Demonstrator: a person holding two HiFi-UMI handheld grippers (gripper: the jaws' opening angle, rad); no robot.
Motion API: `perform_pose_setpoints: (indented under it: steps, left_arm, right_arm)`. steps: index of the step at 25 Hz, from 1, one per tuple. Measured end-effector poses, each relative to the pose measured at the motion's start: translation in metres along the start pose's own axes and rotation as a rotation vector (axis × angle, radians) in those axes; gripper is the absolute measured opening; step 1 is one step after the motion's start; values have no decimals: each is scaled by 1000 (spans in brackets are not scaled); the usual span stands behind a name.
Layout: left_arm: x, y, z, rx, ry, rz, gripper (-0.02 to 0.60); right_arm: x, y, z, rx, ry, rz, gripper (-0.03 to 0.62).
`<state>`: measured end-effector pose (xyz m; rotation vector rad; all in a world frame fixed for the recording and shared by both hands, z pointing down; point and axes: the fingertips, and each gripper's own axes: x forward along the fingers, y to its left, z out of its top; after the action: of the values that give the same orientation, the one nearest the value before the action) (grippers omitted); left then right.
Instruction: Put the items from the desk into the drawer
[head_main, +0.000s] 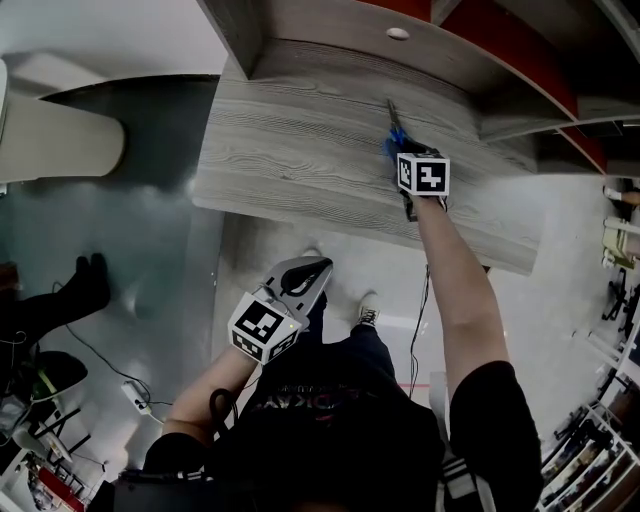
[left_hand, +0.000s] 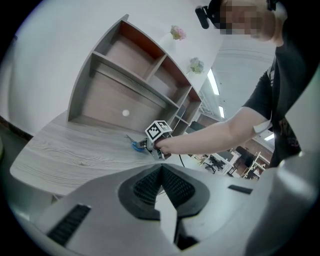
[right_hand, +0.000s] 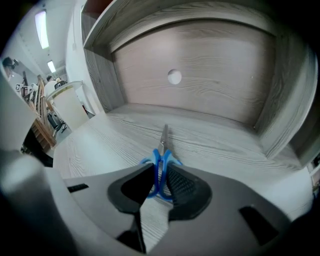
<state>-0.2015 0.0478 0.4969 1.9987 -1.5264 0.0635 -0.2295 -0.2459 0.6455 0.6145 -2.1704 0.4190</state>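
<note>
A pair of scissors (head_main: 394, 128) with blue handles lies flat on the grey wood desk (head_main: 290, 150), blades pointing toward the back panel. My right gripper (head_main: 400, 150) reaches down over the handles. In the right gripper view the blue loops (right_hand: 161, 172) sit between the black pads (right_hand: 182, 187), which touch them on both sides, and the blade (right_hand: 163, 139) sticks out ahead. The left gripper (head_main: 312, 268) hangs below the desk's front edge, over the floor. Its jaws (left_hand: 161, 169) meet at the tips with nothing between them. No drawer shows in any view.
A curved shelf unit (left_hand: 130, 65) with red-brown compartments rises behind the desk, with a round cable cap (head_main: 398, 33) in its back panel. A white rounded object (head_main: 55, 140) stands left of the desk. Cables and a power strip (head_main: 135, 397) lie on the floor.
</note>
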Motion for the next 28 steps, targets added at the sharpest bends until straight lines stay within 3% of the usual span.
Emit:
perform_pose_setpoints:
  steps: [15, 28]
  left_arm:
    - [17, -14, 18, 60, -9, -75, 11]
    - [43, -38, 37, 117, 22, -229, 11]
  right_arm:
    - [-100, 14, 19, 197, -338, 143, 97]
    - [-222, 9, 4, 319, -554, 116, 97]
